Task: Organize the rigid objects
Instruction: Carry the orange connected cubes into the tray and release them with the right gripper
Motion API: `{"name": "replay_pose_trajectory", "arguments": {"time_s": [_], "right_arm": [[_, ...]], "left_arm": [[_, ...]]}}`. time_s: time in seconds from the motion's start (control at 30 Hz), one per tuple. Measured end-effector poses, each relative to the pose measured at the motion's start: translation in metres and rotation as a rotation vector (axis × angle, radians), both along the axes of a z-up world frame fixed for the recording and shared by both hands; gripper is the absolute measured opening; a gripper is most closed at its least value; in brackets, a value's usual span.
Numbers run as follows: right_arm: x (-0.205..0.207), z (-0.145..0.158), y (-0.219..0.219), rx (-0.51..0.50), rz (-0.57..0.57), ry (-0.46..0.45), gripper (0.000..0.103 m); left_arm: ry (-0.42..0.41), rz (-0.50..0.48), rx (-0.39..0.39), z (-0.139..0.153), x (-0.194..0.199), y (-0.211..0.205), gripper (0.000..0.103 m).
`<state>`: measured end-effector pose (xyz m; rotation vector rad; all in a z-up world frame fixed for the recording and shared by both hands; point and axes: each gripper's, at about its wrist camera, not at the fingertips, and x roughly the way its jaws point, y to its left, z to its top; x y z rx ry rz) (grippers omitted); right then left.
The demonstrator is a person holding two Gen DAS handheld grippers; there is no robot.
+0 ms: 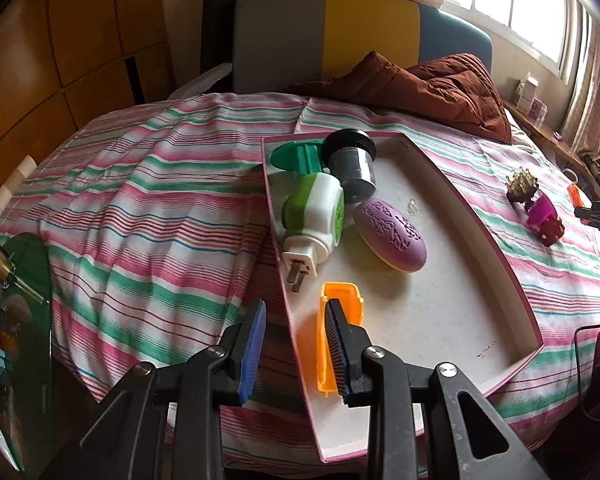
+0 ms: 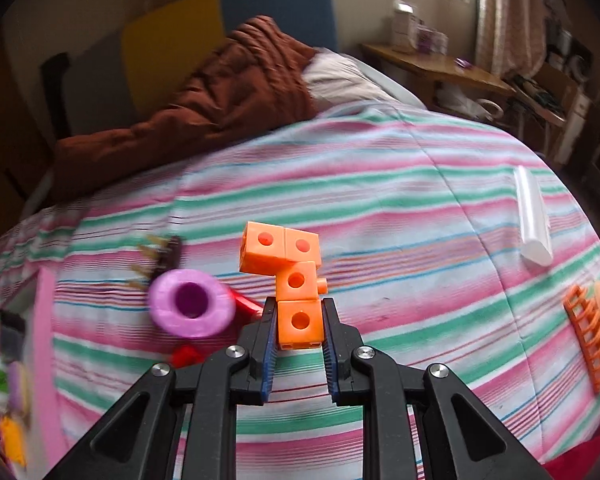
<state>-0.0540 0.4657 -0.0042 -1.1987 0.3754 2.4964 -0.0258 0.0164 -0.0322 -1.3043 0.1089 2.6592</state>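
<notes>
A pink-rimmed white tray (image 1: 452, 280) lies on the striped bed. In it are a green reel (image 1: 296, 156), a black cylinder (image 1: 352, 168), a green-and-white plug-in device (image 1: 316, 216), a purple oval (image 1: 392, 236) and an orange open box (image 1: 340, 332). My left gripper (image 1: 296, 344) is open, its fingers straddling the tray's left rim, the right finger inside the orange box. My right gripper (image 2: 300, 332) is shut on an orange chain of linked cubes (image 2: 292, 276), held above the bed. A purple ring toy (image 2: 192, 304) lies to its left.
A brown quilt (image 1: 432, 88) is bunched at the headboard. A spiky brush and purple-red toy (image 1: 540, 212) lie right of the tray. A white tube (image 2: 534, 220) and an orange ladder piece (image 2: 592, 344) lie on the bed's right side. A glass table (image 1: 16, 320) stands at the left.
</notes>
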Motion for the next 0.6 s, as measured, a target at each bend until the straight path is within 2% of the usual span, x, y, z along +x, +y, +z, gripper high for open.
{"name": "replay_pose_trajectory", "arguments": {"time_s": [0.1, 0.33, 0.47, 0.6], "right_arm": [[0.000, 0.018, -0.026, -0.003, 0.087, 0.036, 0.020], [0.007, 0.055, -0.131, 0.023, 0.390, 0.114, 0.020], [0.014, 0.049, -0.206, -0.002, 0.593, 0.090, 0.020], [0.020, 0.023, -0.272, -0.036, 0.753, 0.007, 0.020]], "left_arm": [[0.000, 0.016, 0.014, 0.000, -0.001, -0.006, 0.030], [0.010, 0.053, 0.037, 0.003, -0.003, -0.019, 0.030], [0.021, 0.068, 0.046, 0.006, -0.003, -0.025, 0.030], [0.022, 0.079, 0.054, 0.007, -0.002, -0.032, 0.030]]}}
